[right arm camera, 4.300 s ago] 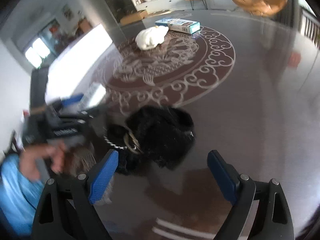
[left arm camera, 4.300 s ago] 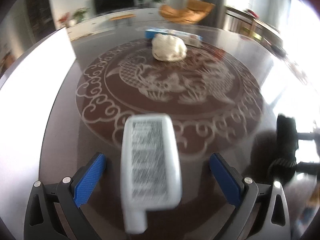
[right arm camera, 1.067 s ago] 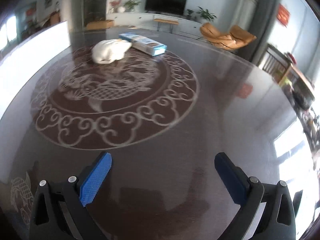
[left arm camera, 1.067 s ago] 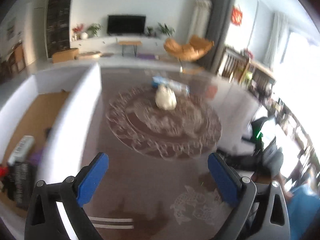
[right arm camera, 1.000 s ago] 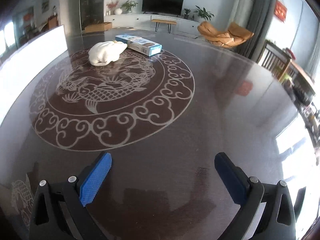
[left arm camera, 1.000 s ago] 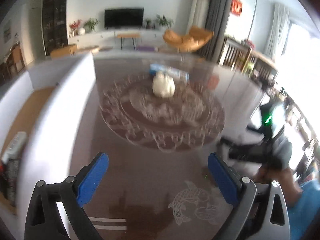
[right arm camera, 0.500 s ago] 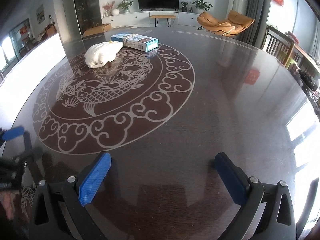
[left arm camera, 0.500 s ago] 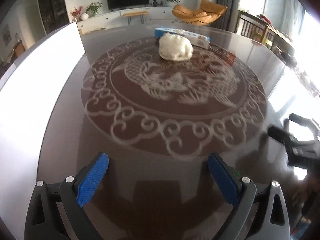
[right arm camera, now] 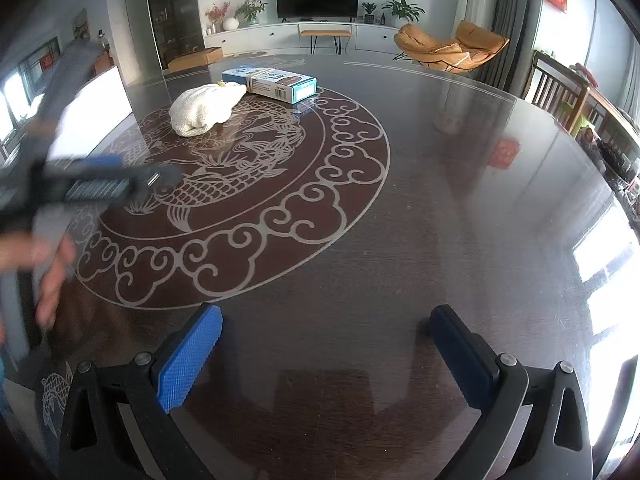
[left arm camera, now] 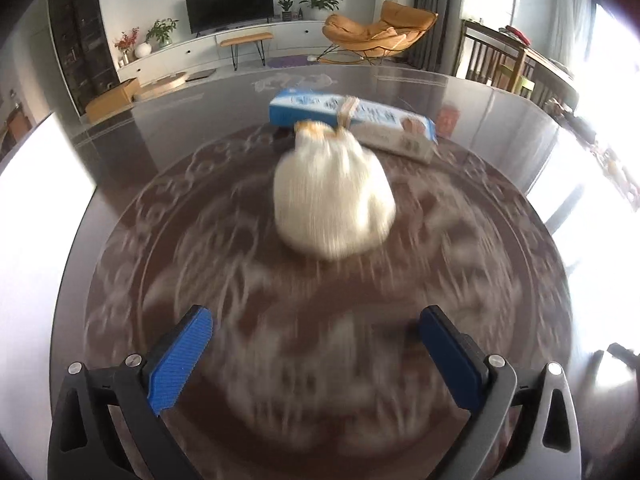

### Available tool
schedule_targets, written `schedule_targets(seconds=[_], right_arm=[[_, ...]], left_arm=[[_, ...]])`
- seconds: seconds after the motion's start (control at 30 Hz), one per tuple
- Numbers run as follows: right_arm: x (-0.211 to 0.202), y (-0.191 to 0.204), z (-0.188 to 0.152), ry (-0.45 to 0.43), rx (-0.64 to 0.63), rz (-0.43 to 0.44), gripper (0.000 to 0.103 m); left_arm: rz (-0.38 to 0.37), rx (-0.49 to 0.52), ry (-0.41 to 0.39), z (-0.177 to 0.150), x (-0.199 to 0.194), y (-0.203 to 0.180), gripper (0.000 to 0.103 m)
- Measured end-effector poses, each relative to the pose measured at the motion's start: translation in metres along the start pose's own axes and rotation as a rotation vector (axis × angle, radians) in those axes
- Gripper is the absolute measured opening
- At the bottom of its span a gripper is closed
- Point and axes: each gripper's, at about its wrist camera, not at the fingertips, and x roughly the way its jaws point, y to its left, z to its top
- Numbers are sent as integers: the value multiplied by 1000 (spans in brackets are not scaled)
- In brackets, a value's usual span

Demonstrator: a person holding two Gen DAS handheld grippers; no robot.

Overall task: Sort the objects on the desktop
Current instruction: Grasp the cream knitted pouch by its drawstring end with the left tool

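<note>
A white knitted pouch (left arm camera: 334,200) lies on the dark round table (left arm camera: 492,148), straight ahead of my left gripper (left arm camera: 316,346), which is open and empty a short way in front of it. Behind the pouch rests a blue and white box (left arm camera: 352,122), touching it. From the right wrist view the pouch (right arm camera: 204,108) and box (right arm camera: 272,79) sit far off at the upper left. My right gripper (right arm camera: 324,354) is open and empty over bare table. The left gripper (right arm camera: 104,182) appears blurred at the left edge, held by a hand (right arm camera: 48,276).
A white-walled bin (right arm camera: 94,114) stands along the table's left side. The tabletop (right arm camera: 440,200) carries an etched dragon medallion (right arm camera: 240,184). Beyond it are a TV unit (right arm camera: 316,36), an orange lounge chair (right arm camera: 452,50) and wooden chairs (right arm camera: 560,88) at the right.
My left gripper has swept forward over the table to the white pouch, which now looms large ahead. My right gripper has hardly moved. Both stay open and empty.
</note>
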Motion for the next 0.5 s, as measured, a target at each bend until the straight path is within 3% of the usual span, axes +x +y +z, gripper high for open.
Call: schedule_targets(seconds=[0.17, 0.43, 0.47, 0.5], right_arm=[[0, 0, 0, 0, 0, 0, 103], [0, 0, 0, 0, 1, 0, 103], [0, 0, 0, 0, 1, 0, 103], [0, 1, 0, 0, 1, 0, 103]], left_arm=[[7, -10, 0, 36, 25, -5, 103], [6, -9, 6, 68, 47, -4, 103], [18, -21, 4, 69, 47, -2, 102], [26, -32, -6, 71, 46, -1, 88]])
